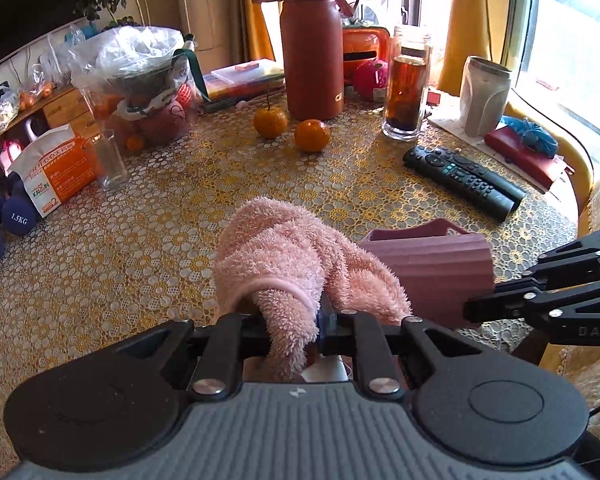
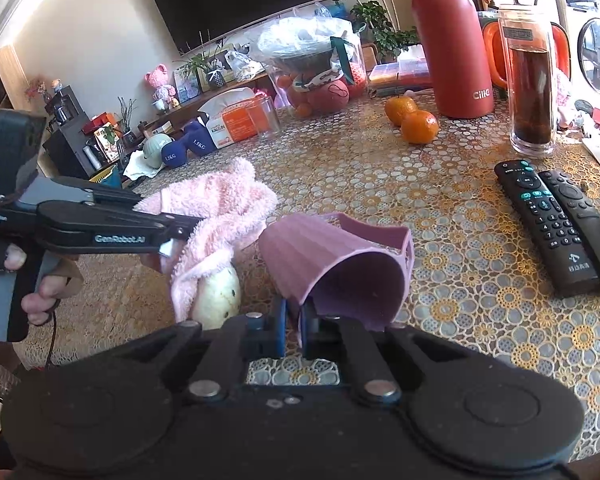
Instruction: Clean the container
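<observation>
Near the front edge of the table [image 2: 380,184] I see the ribbed mauve container [image 2: 332,264] tipped on its side, its open mouth turned toward my right camera and its inside bare as far as I can see. My right hand-held gripper [image 2: 294,322] is clamped on the near rim of the container, one blue pad on each side of the wall. Just to its left, my left hand-held gripper [image 1: 296,320] is closed tight on a fluffy pink towel [image 1: 284,256], which bunches up and hides the fingertips. Under the towel sits a pale rounded object [image 2: 218,300] I cannot identify. Further back stand a tall glass [image 1: 407,92] of dark liquid, a red flask [image 1: 310,56] with its lid on, two oranges [image 1: 292,128] and two remotes [image 2: 560,220]. A clear jug [image 1: 148,92] holding fruit is wrapped in plastic, so its contents stay blurred
</observation>
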Demonstrator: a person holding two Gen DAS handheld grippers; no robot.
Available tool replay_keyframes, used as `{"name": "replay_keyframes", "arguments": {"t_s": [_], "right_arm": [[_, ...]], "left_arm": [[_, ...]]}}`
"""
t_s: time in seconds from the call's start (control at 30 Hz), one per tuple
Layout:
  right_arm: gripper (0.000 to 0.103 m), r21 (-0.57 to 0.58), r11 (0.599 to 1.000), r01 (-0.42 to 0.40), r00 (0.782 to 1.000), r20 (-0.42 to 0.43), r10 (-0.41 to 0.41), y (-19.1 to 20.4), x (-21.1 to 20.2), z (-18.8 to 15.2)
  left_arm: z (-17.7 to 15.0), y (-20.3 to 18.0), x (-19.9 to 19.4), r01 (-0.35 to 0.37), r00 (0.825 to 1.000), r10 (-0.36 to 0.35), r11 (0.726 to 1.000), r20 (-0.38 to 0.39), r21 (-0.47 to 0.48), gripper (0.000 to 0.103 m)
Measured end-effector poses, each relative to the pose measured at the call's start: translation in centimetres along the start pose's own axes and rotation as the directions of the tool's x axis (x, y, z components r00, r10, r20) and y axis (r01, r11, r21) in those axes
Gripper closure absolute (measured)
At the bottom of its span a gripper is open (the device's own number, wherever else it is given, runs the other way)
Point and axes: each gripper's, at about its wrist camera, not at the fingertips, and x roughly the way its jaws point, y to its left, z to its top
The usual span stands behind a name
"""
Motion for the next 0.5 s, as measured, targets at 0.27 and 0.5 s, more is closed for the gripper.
{"name": "replay_keyframes", "arguments": {"t_s": [0.27, 0.5], "right_arm": [[0.096, -0.020, 1.000, 0.004, 1.000, -0.005, -0.004, 0.2, 0.0, 0.1], [0.096, -0.034, 0.999, 0.007, 1.000, -0.008, -0.007, 0.4, -0.1, 0.0]], "left_arm": [[1.3, -4.2, -3.5, 0.117, 0.989, -0.125, 0.988, 0.076, 0.105, 0.086], [2.2, -7.5, -2.3, 0.176, 0.980, -0.189, 0.970, 0.067, 0.165, 0.086]]}}
